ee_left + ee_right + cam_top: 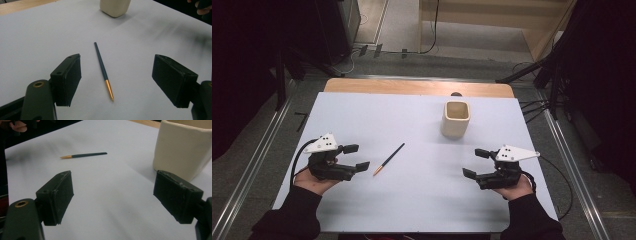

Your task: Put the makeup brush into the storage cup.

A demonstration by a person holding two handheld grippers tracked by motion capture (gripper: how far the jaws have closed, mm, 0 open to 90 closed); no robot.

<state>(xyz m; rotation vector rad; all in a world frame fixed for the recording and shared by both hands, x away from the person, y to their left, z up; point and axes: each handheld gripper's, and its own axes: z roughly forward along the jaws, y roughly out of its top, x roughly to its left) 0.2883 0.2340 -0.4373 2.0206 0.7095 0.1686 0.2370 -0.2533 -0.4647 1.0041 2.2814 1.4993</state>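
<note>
Cream-coloured cup (456,119) is standing upright far right on the white table (362,115), mouth open. Near left, the pen (388,159) is lying flat, apart from it. Left gripper (355,156) and right gripper (475,163) are both hovering released, likely readying a pickup.

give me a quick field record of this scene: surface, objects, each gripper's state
surface: white table, wooden strip at far edge
pen: dark pen, gold tip toward the person, lying flat, untouched
cup: cream cup, upright, looks empty, right of centre
left gripper: open, beside the pen, holding nothing
right gripper: open, in front of the cup, holding nothing
</note>
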